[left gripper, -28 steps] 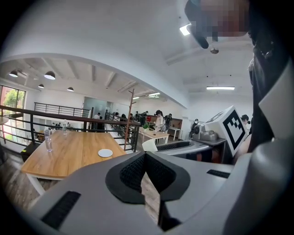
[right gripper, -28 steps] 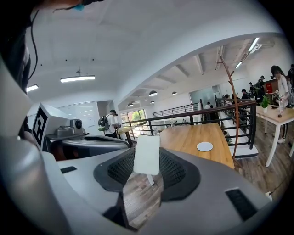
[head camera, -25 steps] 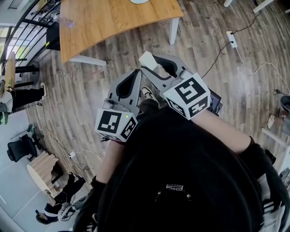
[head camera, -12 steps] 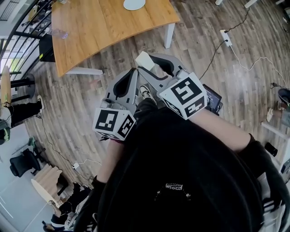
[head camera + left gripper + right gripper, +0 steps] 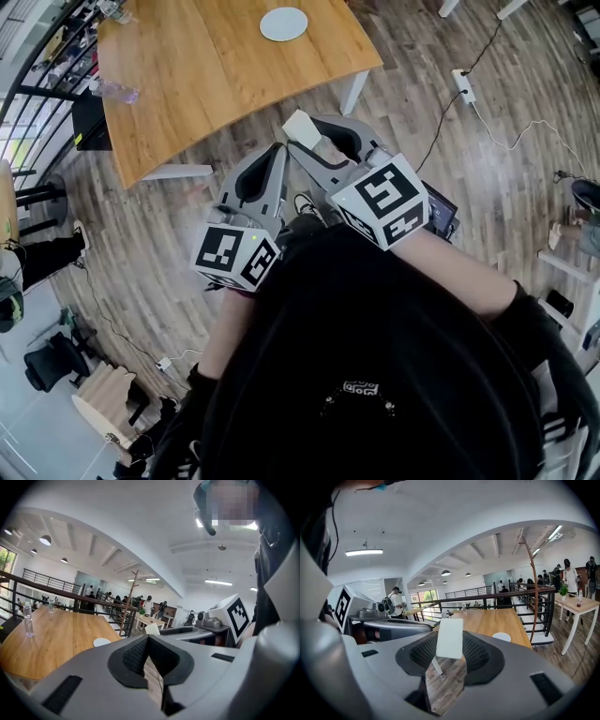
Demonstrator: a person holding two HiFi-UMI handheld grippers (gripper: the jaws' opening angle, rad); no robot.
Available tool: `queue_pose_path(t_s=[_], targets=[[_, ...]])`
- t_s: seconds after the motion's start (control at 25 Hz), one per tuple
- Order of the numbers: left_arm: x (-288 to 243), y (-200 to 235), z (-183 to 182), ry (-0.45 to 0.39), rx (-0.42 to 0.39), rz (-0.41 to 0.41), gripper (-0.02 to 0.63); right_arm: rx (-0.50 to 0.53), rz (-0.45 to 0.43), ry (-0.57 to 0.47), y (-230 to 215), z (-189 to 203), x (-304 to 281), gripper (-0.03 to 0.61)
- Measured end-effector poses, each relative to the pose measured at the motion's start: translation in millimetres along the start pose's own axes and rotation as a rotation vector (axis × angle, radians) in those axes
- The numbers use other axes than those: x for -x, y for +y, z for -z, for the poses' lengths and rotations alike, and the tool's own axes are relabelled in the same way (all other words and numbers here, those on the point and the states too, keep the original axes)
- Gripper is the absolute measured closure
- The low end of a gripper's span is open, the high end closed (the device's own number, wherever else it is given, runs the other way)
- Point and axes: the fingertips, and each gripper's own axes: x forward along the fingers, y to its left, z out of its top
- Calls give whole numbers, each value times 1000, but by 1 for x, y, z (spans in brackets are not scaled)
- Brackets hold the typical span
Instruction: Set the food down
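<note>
My right gripper (image 5: 306, 133) is shut on the food (image 5: 300, 125), a flat white block on a thin stick, held upright between the pads (image 5: 478, 656). In the right gripper view the food (image 5: 450, 638) stands at the jaw tips with the stick running down between them. My left gripper (image 5: 277, 152) is beside it on the left, shut with nothing in it; its pads (image 5: 136, 656) meet at the tip. Both are held close to my chest above the wood floor. Ahead stands a wooden table (image 5: 216, 66) with a white plate (image 5: 283, 23) on it.
A clear bottle (image 5: 117, 91) stands at the table's left end, near a black railing (image 5: 56, 588). A power strip (image 5: 461, 82) with trailing cables lies on the floor to the right. A dark device (image 5: 442, 214) sits by my right arm. People stand far off.
The table has come further into view and nearer, and the whole white plate now shows. Both grippers keep the same pose, the food still in the right one.
</note>
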Motion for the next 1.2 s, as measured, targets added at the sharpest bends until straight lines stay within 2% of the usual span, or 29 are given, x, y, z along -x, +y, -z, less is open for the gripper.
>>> queue_pose_path(t_s=[0.24, 0.68, 0.92, 1.2], targets=[[-10, 29, -6, 0, 47, 50, 611, 14, 38, 15, -4, -13, -24, 403], [-19, 57, -20, 2, 28, 151, 611, 19, 110, 37, -11, -24, -52, 403], [-13, 81, -23, -3, 11, 160, 611, 6, 128, 41, -4, -25, -75, 403], [-4, 103, -9, 13, 86, 111, 612, 27, 115, 77, 8, -25, -95, 403]])
